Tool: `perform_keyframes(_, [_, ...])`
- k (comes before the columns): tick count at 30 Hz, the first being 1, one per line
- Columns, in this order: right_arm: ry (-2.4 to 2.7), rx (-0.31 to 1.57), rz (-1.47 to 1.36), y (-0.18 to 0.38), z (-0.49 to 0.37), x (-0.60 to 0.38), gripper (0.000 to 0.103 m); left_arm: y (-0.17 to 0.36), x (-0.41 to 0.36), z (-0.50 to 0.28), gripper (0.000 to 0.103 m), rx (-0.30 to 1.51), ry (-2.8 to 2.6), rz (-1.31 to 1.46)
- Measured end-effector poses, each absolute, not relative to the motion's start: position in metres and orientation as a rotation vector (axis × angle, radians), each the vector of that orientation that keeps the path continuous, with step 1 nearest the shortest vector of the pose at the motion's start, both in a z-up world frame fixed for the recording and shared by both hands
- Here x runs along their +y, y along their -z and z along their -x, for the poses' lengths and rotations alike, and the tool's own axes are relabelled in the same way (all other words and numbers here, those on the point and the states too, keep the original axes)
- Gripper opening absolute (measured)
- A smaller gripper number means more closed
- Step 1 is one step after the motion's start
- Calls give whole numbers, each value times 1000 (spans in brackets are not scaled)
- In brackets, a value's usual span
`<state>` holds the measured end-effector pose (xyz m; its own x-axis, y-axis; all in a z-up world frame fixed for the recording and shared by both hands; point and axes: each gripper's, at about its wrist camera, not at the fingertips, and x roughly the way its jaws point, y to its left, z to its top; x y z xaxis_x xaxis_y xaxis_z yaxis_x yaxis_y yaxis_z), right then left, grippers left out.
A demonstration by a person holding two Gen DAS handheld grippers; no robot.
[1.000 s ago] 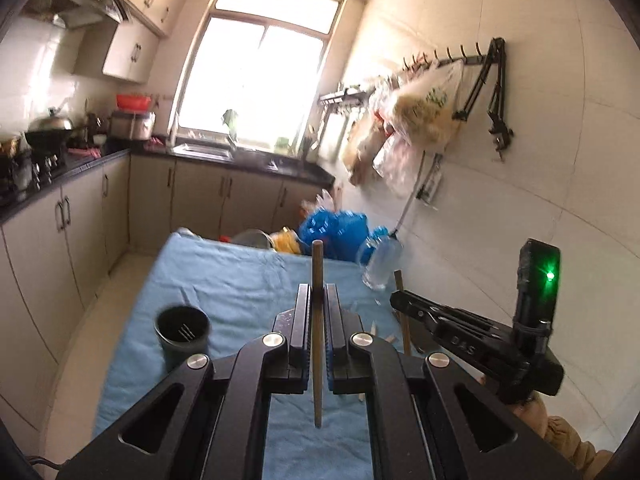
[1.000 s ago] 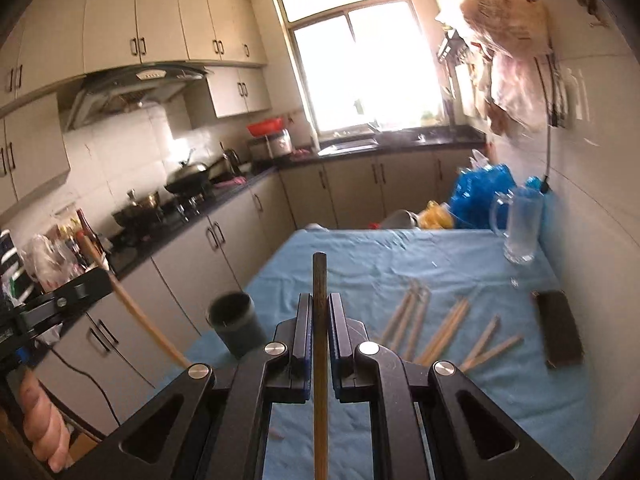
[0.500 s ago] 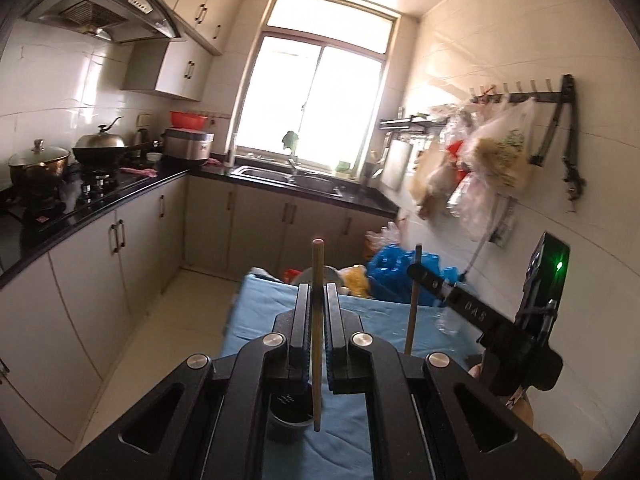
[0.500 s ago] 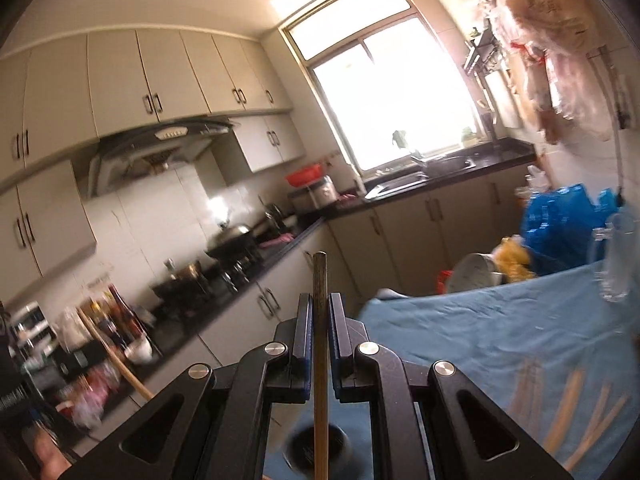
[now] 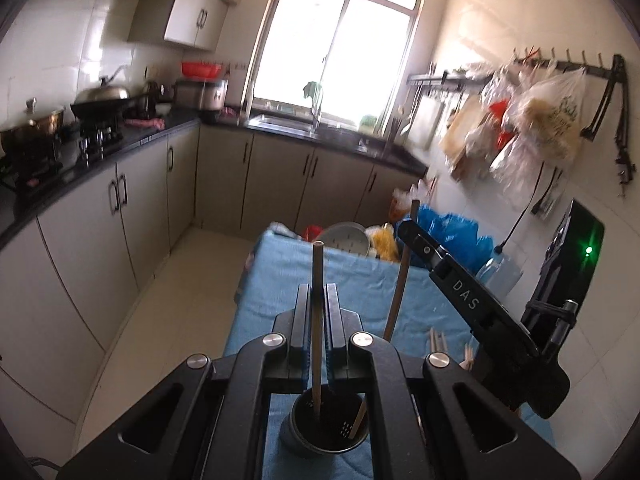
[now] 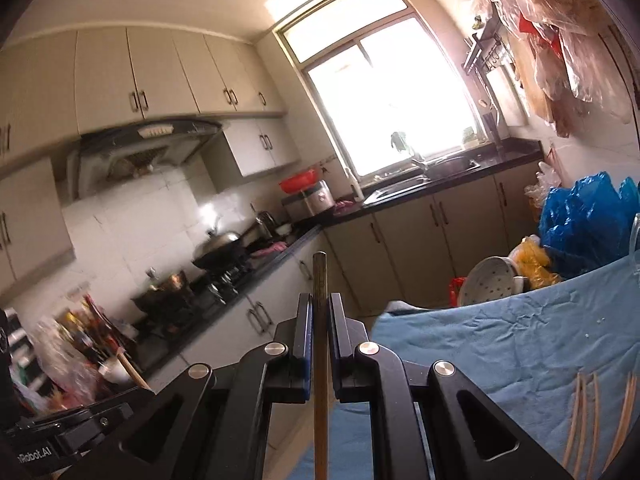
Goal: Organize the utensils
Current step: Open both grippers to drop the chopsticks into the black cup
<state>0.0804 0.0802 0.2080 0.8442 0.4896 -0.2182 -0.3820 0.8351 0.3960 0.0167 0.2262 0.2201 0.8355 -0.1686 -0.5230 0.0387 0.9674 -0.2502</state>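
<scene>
Wooden and thin, one chopstick (image 5: 317, 320) stands almost straight up between the fingers of my left hand-held gripper (image 5: 318, 308), which is squeezed tight on it. Its top end points up past the fingers, and its bottom end dips into the black cup (image 5: 328, 426) that sits on the blue cloth (image 5: 280, 280) over the tabletop. My right hand-held gripper (image 6: 320, 320) is squeezed tight on a second chopstick (image 6: 321, 360) in the same way, long side up and down, top end poking above the fingers. From the left camera I can see that second stick from the side: it leans a little, top end up toward the wall, and its bottom end also reaches down into the black cup, near the right side of the rim. More loose chopsticks (image 6: 592, 416) lie flat on the blue cloth, well off to the right of the cup, pointing roughly away from me. At the far end of the tabletop sit a blue plastic bag (image 6: 580, 216) and a white strainer bowl (image 6: 490, 284).
</scene>
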Motion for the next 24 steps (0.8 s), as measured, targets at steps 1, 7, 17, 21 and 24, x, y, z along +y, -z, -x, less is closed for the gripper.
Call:
perform_keyframes(1, [-465,332,-327,-203,-82,82,8,-215,225,-19,5,586,111,231])
perform_keyframes(7, [-462,384,-246,-174,-83,91,8,-198,221,-26,5,621,105,231])
perform_keyframes(17, [-469,425,-195,-159,-71,95,27,-197,224,-15,8,625,73,249])
perform_keyframes(21, [-449,411,-195,-166,-60,87,57,-200,228,-4,36,620,36,270])
perform_keyframes(24, [-428,404,-192,-173,-48,75,66,-206,232,11,36,602,16,284])
